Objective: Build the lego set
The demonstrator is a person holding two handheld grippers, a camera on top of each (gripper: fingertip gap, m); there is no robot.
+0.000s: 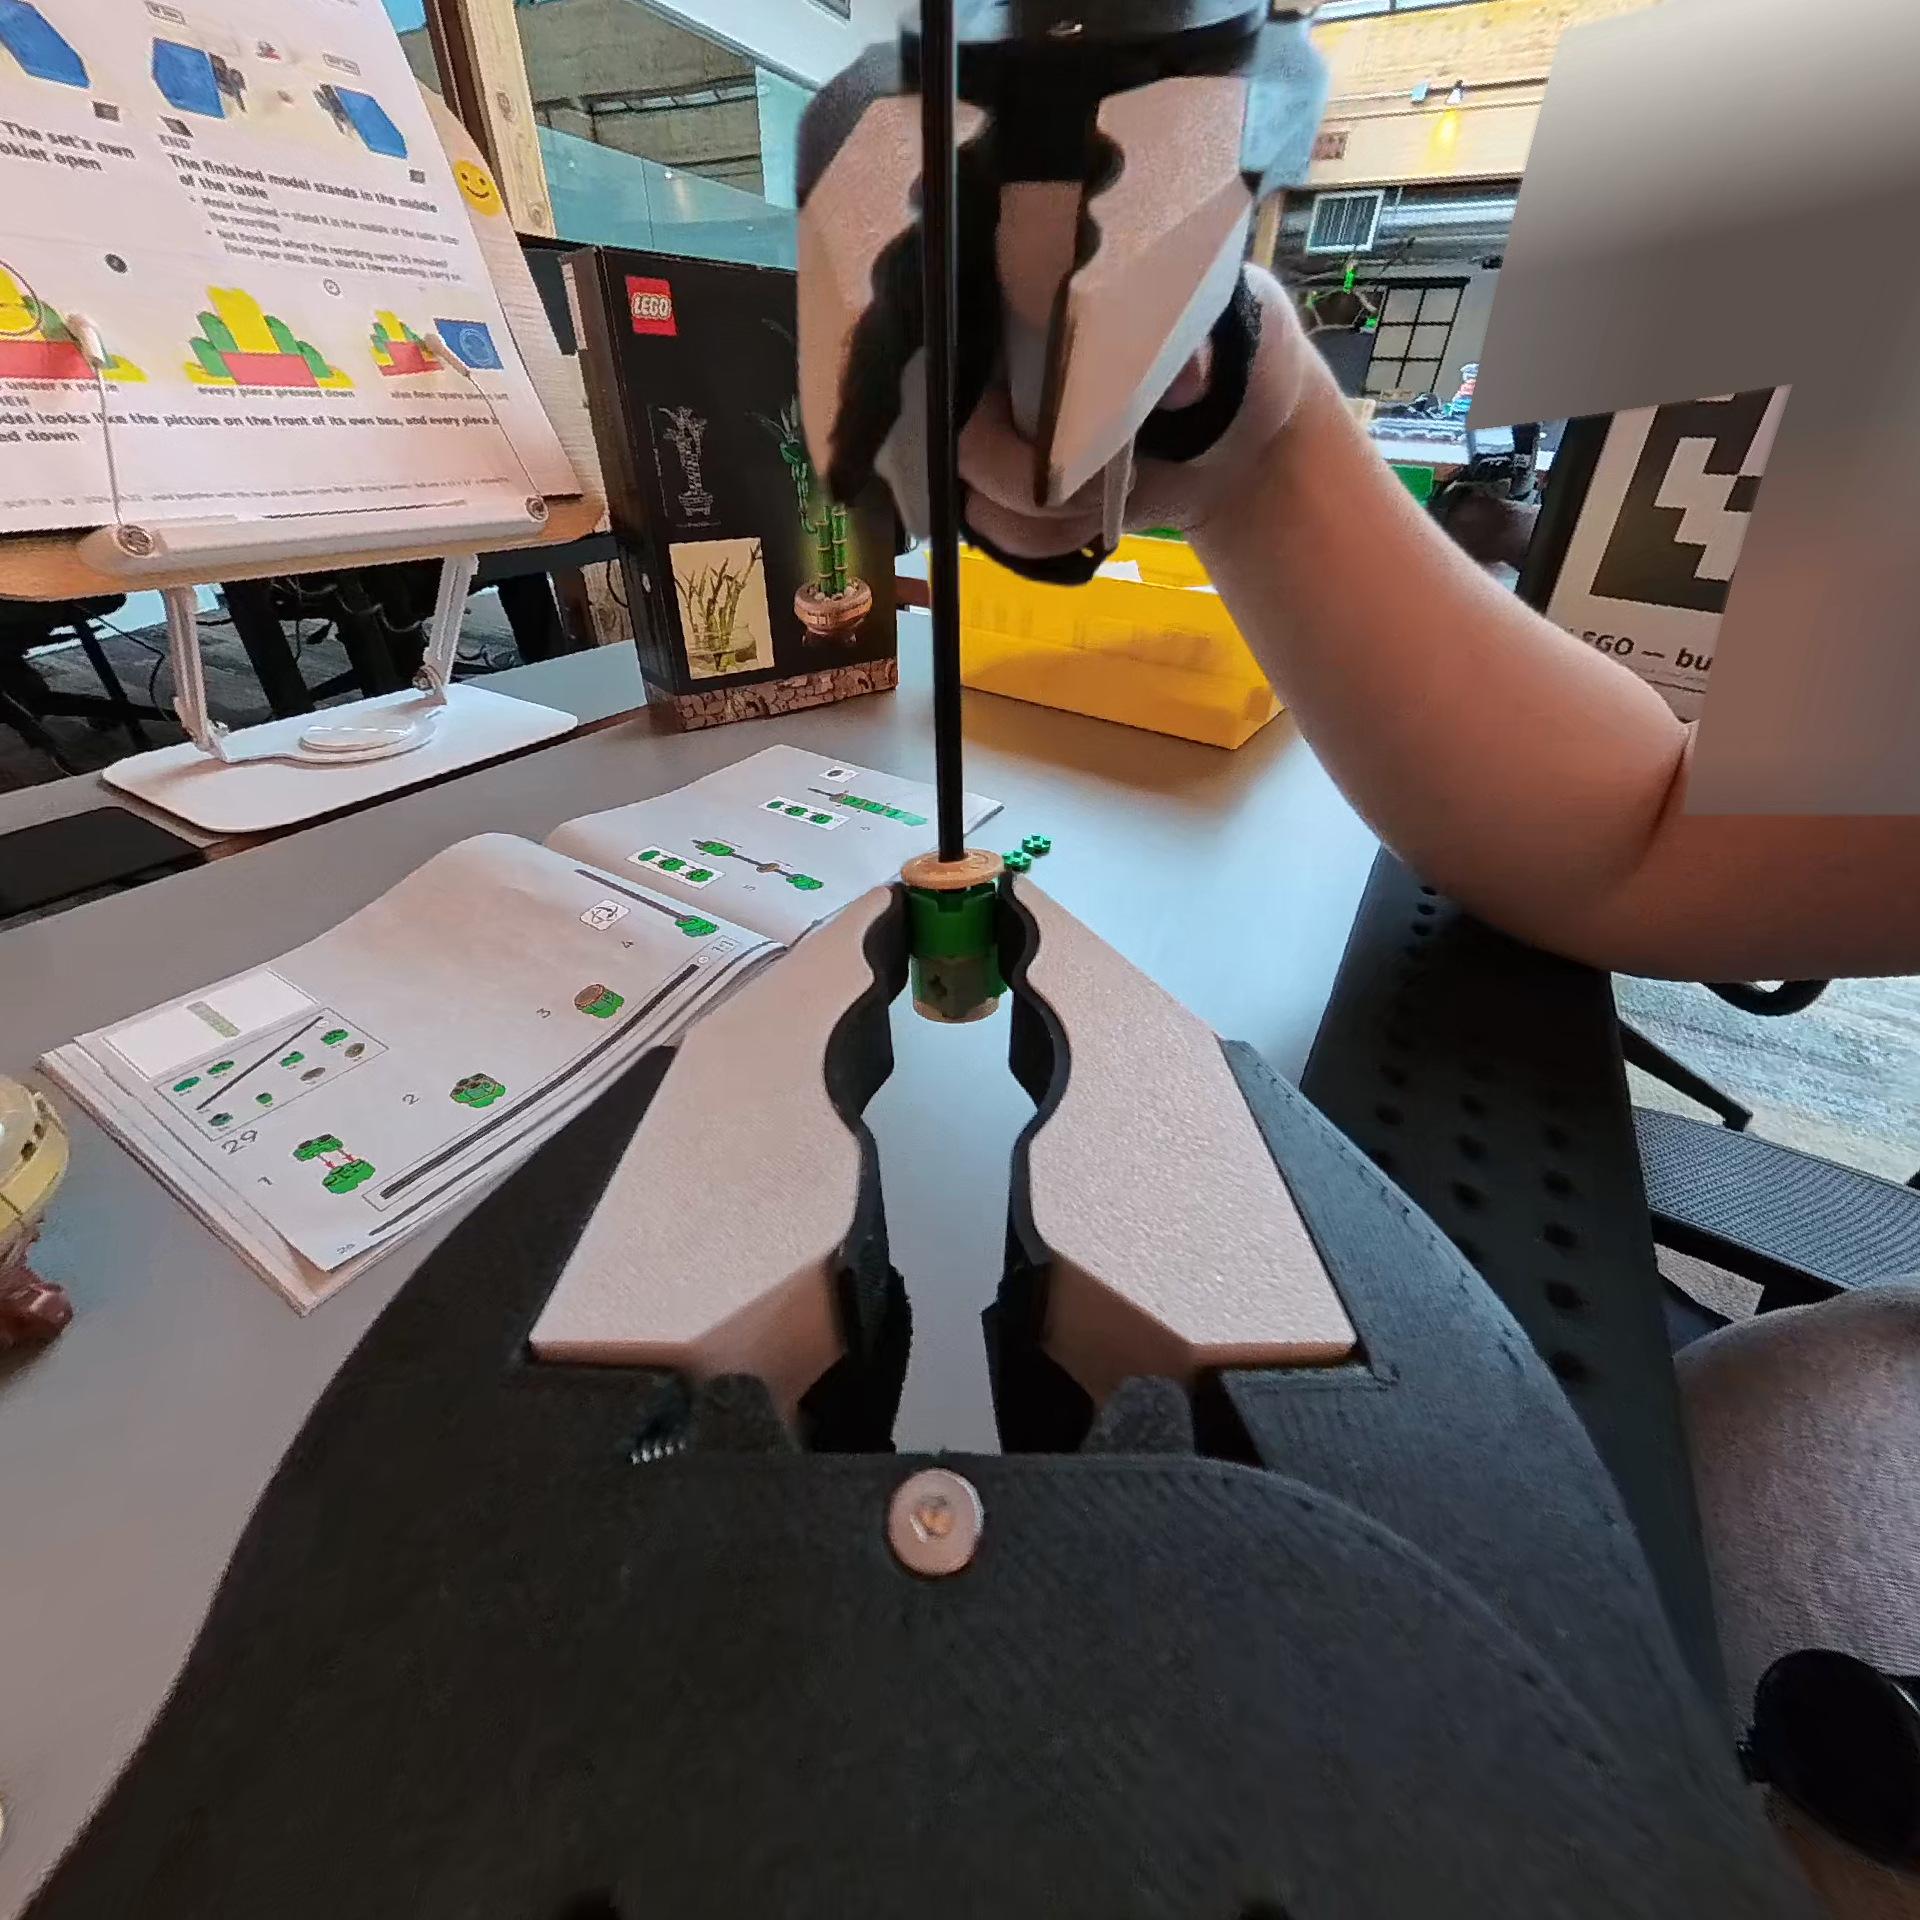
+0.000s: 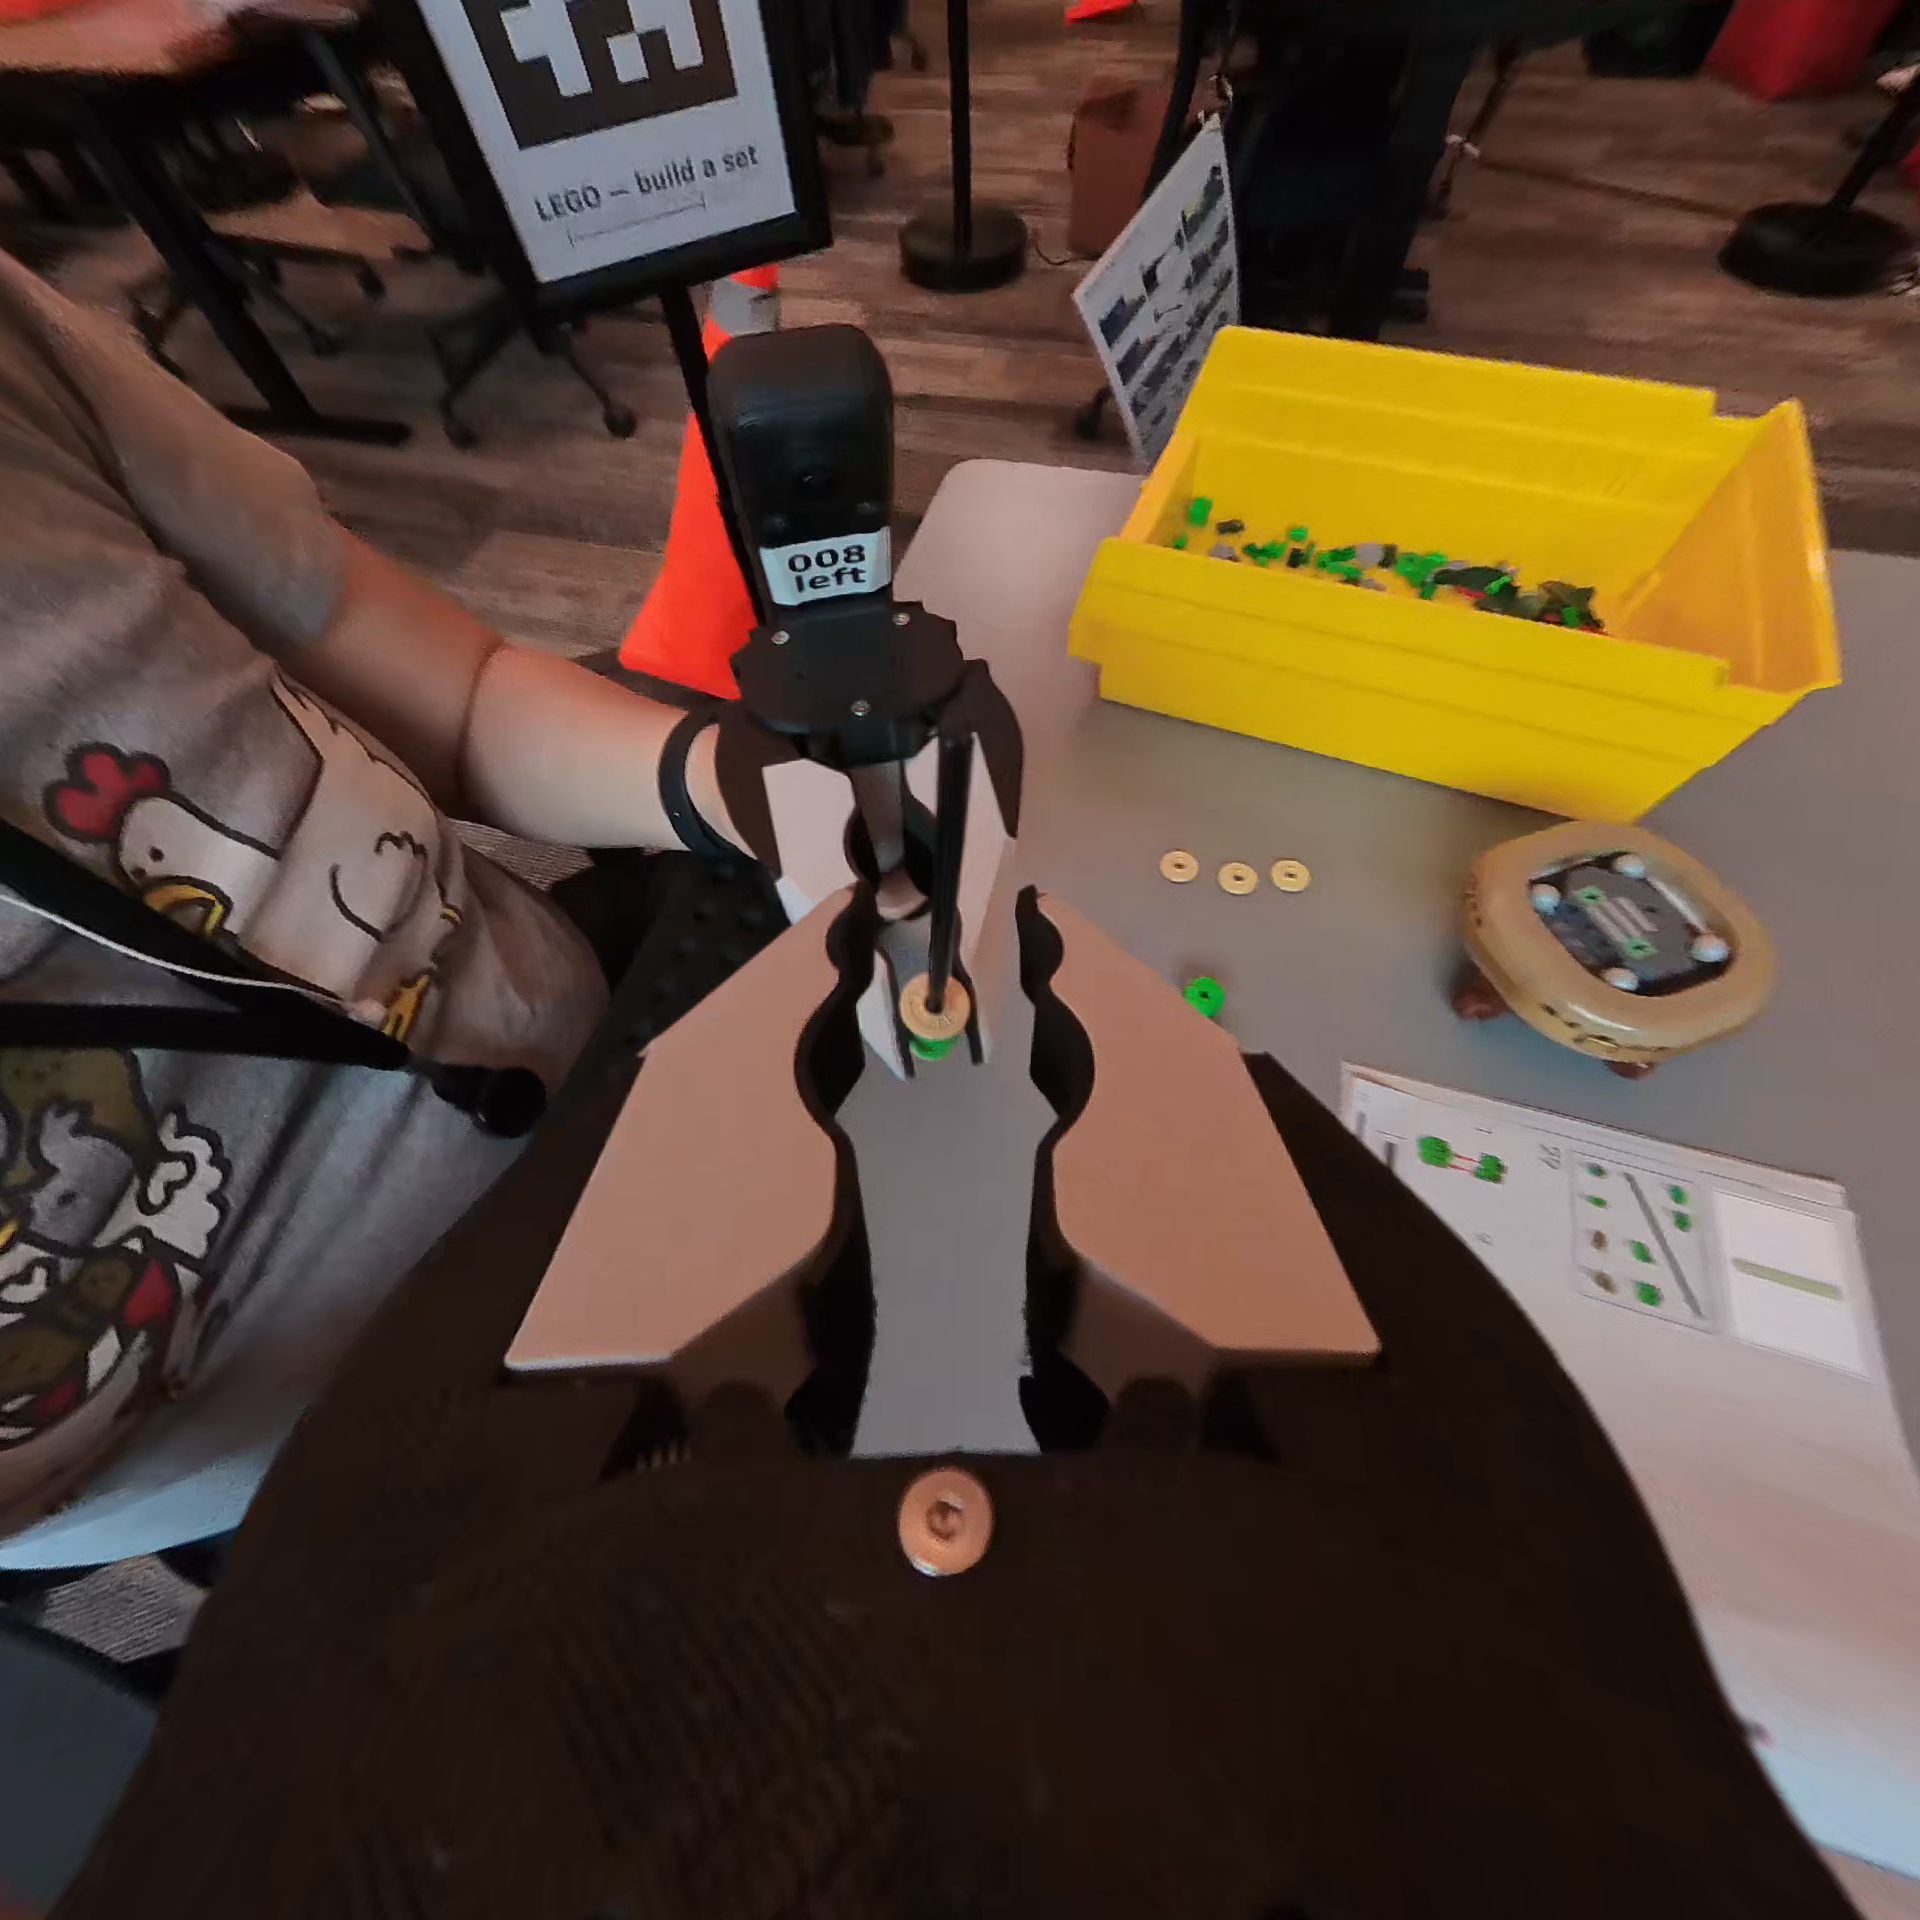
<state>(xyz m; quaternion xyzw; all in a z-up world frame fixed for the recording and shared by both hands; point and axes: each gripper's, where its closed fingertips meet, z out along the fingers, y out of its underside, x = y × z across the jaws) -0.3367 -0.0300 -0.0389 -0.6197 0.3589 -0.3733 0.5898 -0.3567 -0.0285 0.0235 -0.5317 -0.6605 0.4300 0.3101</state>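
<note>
My left gripper (image 1: 951, 906) is shut on a short green round stack (image 1: 954, 940) topped by a tan disc (image 1: 951, 868), held above the table. A thin black rod (image 1: 940, 520) stands upright out of the stack. From above, the right wrist view shows the left gripper (image 2: 935, 1049), the disc (image 2: 932, 1008) and the rod (image 2: 945, 862). My right gripper (image 2: 945, 914) is open and empty, its tips level with the rod but apart from it. In the left wrist view it (image 1: 956, 473) hangs above the stack, behind the rod.
Three loose tan discs (image 2: 1236, 876), a green piece (image 2: 1203, 997) and the tan pot base (image 2: 1616, 945) lie on the grey table. A yellow bin (image 2: 1403, 665) holds several small pieces. The open booklet (image 1: 416, 1039), the set box (image 1: 748, 499) and a sheet stand (image 1: 260, 312) are at the left. One gripper's finger ends stand about 6 cm off the other's. The tan pot base (image 2: 1616, 945) is about equally far from each gripper, around 25 cm.
</note>
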